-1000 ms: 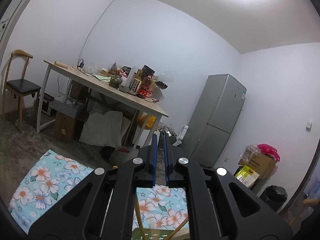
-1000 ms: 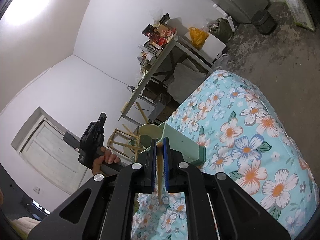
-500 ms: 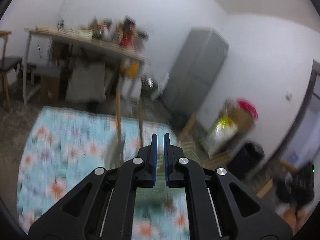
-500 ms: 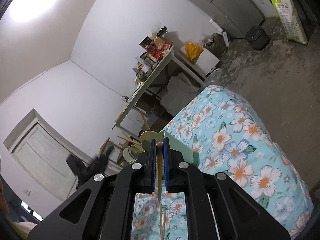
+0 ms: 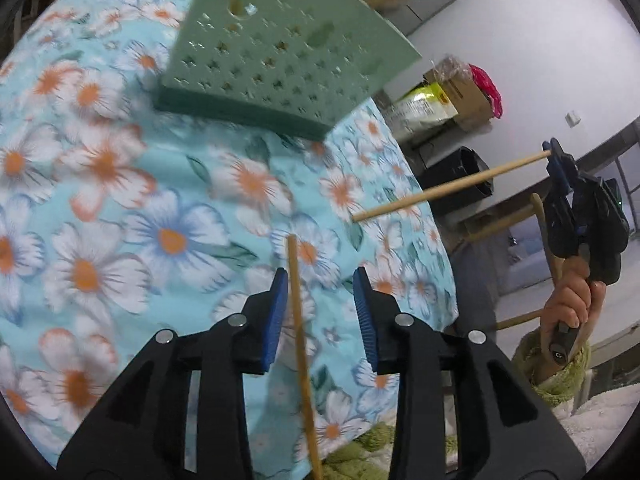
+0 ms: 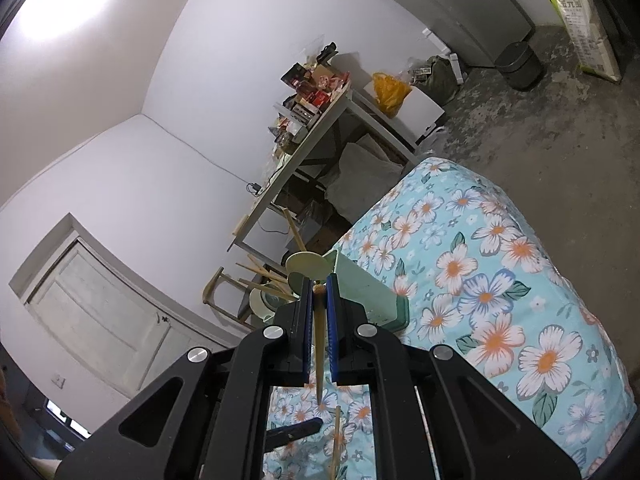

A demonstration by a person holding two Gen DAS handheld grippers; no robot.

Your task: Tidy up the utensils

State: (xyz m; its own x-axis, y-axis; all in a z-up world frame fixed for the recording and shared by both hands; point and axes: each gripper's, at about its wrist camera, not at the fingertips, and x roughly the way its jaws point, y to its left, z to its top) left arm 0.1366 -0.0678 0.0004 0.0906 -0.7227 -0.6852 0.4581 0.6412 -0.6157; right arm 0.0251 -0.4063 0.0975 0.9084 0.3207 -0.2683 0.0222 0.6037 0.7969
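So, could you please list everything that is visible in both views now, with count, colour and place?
Utensil holder: one, green, perforated, on the floral cloth.
Floral cloth: one, light blue, covering the surface.
Chopstick: one, wooden, lying on the cloth between the left tool's opening pads.
Chopstick: one, wooden, clamped in the right tool.
Refrigerator: one, grey, by the wall.
Bin: one, dark, on the floor.
Left tool: black, blue pads.
Right tool: black, shut.
Hand: one, gripping the right tool's handle.
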